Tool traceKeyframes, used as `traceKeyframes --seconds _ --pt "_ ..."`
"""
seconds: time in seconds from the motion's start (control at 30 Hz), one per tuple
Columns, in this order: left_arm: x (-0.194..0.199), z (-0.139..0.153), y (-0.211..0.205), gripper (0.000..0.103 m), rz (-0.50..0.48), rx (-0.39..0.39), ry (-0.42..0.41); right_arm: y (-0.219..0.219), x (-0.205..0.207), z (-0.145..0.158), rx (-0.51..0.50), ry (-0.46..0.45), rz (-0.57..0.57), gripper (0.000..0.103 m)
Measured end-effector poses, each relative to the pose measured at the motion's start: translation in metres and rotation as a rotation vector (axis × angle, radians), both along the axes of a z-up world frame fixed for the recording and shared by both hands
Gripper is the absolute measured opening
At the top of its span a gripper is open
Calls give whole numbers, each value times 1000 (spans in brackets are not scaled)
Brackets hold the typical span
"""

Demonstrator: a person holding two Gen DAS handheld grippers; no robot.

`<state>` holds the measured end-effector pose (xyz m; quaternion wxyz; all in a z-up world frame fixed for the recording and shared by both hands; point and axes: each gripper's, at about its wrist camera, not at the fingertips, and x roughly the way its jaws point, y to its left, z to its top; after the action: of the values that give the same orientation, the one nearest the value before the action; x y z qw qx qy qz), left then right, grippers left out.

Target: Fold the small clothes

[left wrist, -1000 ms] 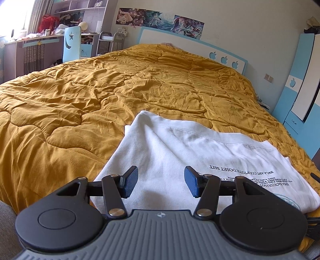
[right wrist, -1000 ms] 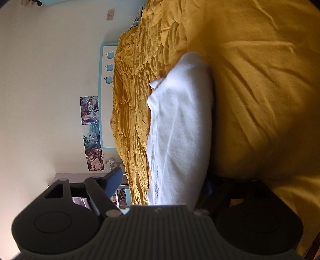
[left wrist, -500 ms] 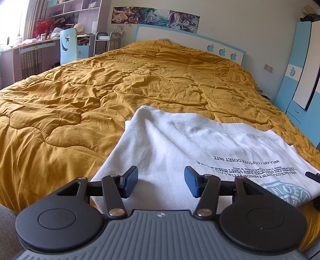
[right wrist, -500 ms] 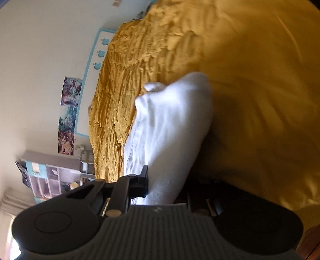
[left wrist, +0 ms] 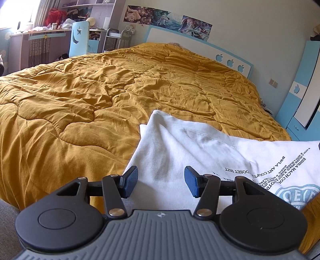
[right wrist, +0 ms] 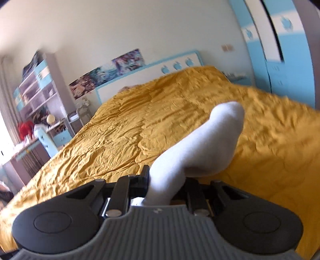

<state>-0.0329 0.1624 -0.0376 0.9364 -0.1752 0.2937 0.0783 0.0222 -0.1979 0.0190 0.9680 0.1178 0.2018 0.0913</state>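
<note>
White tee [left wrist: 180,152], printed, flat on yellow quilt [left wrist: 80,100]: right gripper [right wrist: 164,186] pinching bunched edge, left gripper [left wrist: 161,180] spread, empty, w/ risk: thin pinch slips, fold skews.

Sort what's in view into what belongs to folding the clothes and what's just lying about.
Belongs to the job:
- white T-shirt
- right gripper, jaws shut on the T-shirt's cloth
- left gripper, jaws open over the T-shirt
- mustard quilt, the work surface

Lying about:
- posters
- blue chair
- cluttered desk
- wardrobe
</note>
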Motion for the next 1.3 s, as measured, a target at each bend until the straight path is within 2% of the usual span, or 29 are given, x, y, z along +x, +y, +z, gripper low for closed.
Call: traceKeyframes --seconds 0.13,0.23,0.33,0.43,0.57,0.6,0.67,0.7,0.73,0.8,0.83,0.9,0.97,1.0,1.03,1.07,1.17,1.2,1.27,1.3 --pt "-4 3 9 63 31 -17 -16 63 -14 19 -252 -147 107 12" --pt "-13 9 18 63 91 0 -43 119 -26 19 -426 -255 182 12" --pt "-23 13 31 63 155 22 -70 170 -34 6 -500 -284 292 12" --pt "-33 16 49 63 244 4 -91 208 -33 -22 -467 -202 429 14" --pt "-41 14 75 63 301 -52 -85 246 -34 -74 -476 30 586 21" --pt "-42 13 78 63 313 -60 -81 245 -36 -80 -466 47 589 25" --pt "-42 10 85 63 332 -87 -73 239 -44 -84 -455 22 589 30" --pt "-42 9 86 63 330 -99 -68 234 -48 -81 -428 21 627 41" --pt "-40 9 87 63 323 -114 -63 228 -48 -77 -391 33 664 56" --pt "-38 6 85 63 302 -127 -57 215 -45 -68 -253 79 769 68" --pt "-37 7 84 63 294 -126 -60 211 -44 -67 -180 104 817 70" --pt "-39 9 78 63 269 -112 -84 197 -44 -63 -81 141 863 69" --pt "-38 13 71 63 227 -90 -97 180 -47 -58 -15 138 866 62" --pt "-34 17 62 62 178 -54 -87 171 -48 -55 -3 115 852 54" --pt "-32 20 55 62 139 -29 -84 160 -52 -50 -7 55 821 45" --pt "-29 25 44 62 82 -2 -96 148 -57 -45 -27 -7 790 45" --pt "-19 33 18 61 -34 42 -111 127 -61 -41 -104 -81 707 38" --pt "-13 34 10 50 -70 56 -99 124 -60 -42 -116 -82 683 35" --pt "-1 33 -7 36 -122 75 -57 115 -53 -48 -122 -67 606 34" --pt "5 33 -15 34 -145 86 -50 113 -50 -51 -121 -55 573 33"
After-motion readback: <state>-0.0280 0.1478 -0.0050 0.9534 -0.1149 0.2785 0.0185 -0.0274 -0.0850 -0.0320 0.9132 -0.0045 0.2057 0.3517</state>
